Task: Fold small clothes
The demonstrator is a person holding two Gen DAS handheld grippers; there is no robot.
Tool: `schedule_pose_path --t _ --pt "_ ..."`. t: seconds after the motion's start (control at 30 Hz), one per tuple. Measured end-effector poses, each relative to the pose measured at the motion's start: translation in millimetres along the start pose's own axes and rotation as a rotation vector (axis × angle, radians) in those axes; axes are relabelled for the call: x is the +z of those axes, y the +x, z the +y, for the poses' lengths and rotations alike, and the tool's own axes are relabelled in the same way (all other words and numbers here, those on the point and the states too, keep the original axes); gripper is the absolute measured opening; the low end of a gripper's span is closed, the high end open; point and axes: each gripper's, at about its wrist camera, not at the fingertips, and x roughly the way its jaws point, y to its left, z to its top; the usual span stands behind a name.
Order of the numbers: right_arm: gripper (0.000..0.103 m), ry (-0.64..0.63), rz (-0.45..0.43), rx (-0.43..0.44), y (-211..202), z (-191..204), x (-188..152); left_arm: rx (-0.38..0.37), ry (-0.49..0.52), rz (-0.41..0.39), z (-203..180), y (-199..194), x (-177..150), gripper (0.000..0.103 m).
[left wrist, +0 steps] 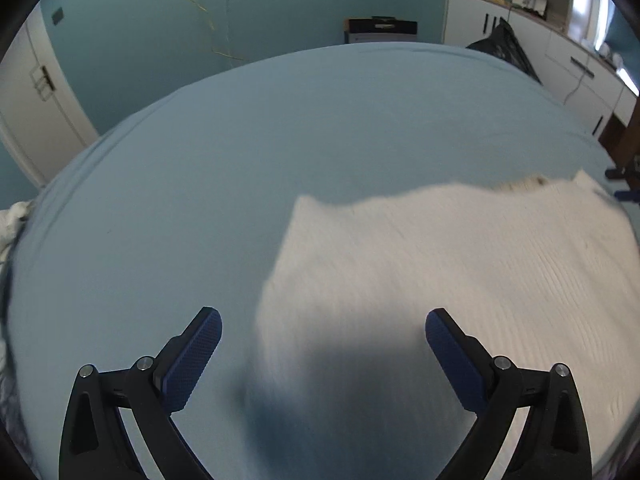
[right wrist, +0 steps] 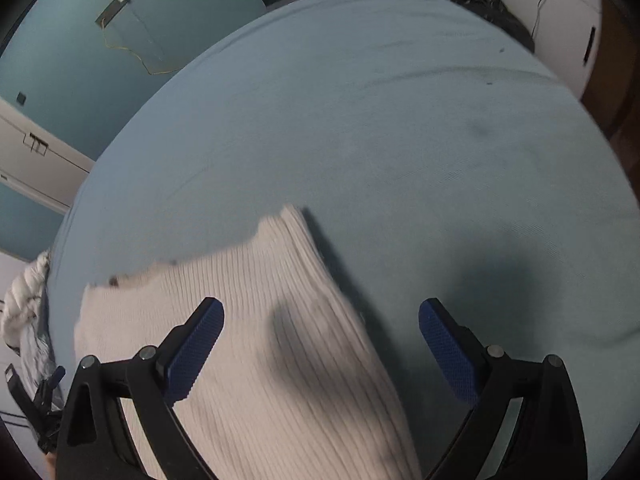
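Currently, white ribbed garment point(left wrist: 440, 280) lying flat on blue bed sheet point(left wrist: 280, 140), left hand-held gripper point(left wrist: 323, 354) jaws wide apart, empty, right hand-held gripper point(right wrist: 321, 346) likewise above garment edge, no legible writing.

walls point(left wrist: 160, 20): showing teal | bed point(left wrist: 320, 120): lying under pale blue sheet | white cabinets point(left wrist: 580, 76): lining right wall | window point(left wrist: 584, 4): glowing

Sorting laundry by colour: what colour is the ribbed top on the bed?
Cream-white ribbed top, clearest in the right wrist view.
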Motion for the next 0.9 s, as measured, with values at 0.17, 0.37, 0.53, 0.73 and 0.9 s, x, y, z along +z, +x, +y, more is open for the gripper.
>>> schedule_pose_path --t 0.17,0.37,0.53,0.73,0.9 --pt "0.096 -0.104 0.075 -0.082 21.8 31.6 7.4 -0.128 -0.053 0.069 37.4 47.2 27.4 0.103" --pt "0.080 -0.216 0.096 -0.099 23.7 18.6 4.2 -0.177 -0.144 0.145 42.8 85.5 38.0 0.054" --pt "0.010 -0.225 -0.080 -0.095 -21.9 12.9 -3.2 -0.153 -0.251 0.069 65.9 64.2 42.6 0.009" --pt "0.008 -0.303 -0.400 -0.062 -93.7 46.8 -33.5 -0.045 -0.399 -0.069 106.9 29.0 45.3 0.008" --pt "0.008 -0.245 -0.450 -0.148 -55.0 86.0 -15.0 0.015 -0.453 0.005 112.4 59.3 35.1 0.010"
